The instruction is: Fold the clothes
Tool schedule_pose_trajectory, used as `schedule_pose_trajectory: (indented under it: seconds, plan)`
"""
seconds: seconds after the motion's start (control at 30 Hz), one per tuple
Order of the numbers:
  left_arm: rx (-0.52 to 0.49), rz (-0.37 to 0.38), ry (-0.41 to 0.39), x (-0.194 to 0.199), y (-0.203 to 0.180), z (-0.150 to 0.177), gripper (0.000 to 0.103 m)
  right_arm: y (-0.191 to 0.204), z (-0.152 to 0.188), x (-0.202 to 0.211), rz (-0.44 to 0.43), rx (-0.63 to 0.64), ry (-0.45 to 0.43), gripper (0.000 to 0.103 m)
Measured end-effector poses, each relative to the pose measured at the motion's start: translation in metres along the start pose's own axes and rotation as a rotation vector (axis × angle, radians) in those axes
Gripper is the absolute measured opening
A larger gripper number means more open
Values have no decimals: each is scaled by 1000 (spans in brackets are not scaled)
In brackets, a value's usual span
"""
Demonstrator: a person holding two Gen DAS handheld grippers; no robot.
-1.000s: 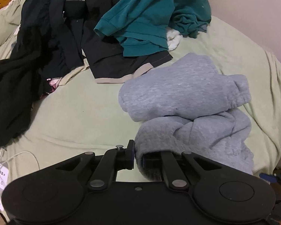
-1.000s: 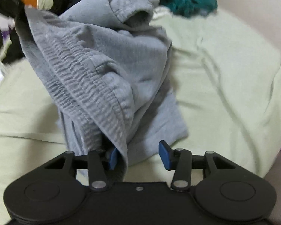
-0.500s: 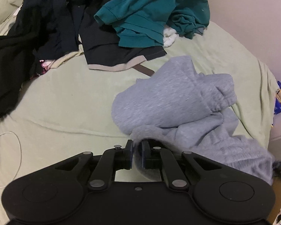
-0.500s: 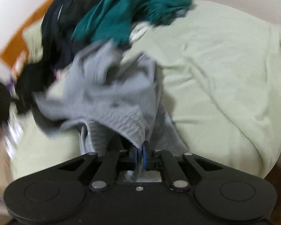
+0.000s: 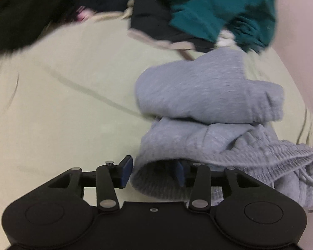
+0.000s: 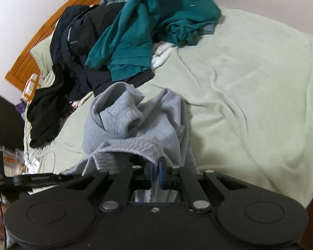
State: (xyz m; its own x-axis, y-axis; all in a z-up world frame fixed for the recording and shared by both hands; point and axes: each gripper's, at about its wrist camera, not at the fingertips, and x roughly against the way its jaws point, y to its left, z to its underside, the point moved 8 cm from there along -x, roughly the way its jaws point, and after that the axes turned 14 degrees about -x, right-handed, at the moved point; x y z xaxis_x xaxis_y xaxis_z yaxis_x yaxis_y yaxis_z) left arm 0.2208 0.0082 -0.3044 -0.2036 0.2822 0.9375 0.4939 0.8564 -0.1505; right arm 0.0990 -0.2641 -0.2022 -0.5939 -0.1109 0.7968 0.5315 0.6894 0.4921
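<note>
Since half a second ago the left gripper [image 5: 153, 171] has let its pads part, where they had been pinched on a fold of the grey sweatpants [image 5: 208, 104].

Left wrist view: the sweatpants are soft, fleecy marl knit, bunched in two rounded rolls on the pale green bedsheet [image 5: 73, 104], with a gathered, ribbed waistband and drawcord trailing to the lower right. The jaws are opening; a thick cuff of grey cloth sits between the blue pads, the right pad tucked inside the fold, and the left pad stands clear of it. Beyond lie a teal shirt [image 5: 208, 10] and dark garments [image 5: 31, 10], smeared by motion blur.

Right wrist view: the right gripper [image 6: 155, 171] has its blue pads pressed together on a thin edge of the sweatpants' [image 6: 135, 120] ribbed waistband, and the grey cloth hangs in soft peaks and folds from that pinch down to the rumpled sheet [image 6: 250, 93]. Behind, the teal shirt [image 6: 146, 27] drapes over a heap of navy and black clothes [image 6: 73, 48], against an orange wooden headboard [image 6: 31, 56].
</note>
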Motion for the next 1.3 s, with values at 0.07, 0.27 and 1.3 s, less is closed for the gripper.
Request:
schedule_pose_trajectory:
  seconds: [0.07,0.27,1.3]
  plan:
    - [48,-1,29,-9,3,5,48,-1,-8,-8,-4,28,29,5]
    - [319,18,79,-28,10,30,52,-21,-20,-36,-4,43,133,5]
    - [229,-235,-39,45,-30,-5,9,-37,20,-84,-29,328,350,6]
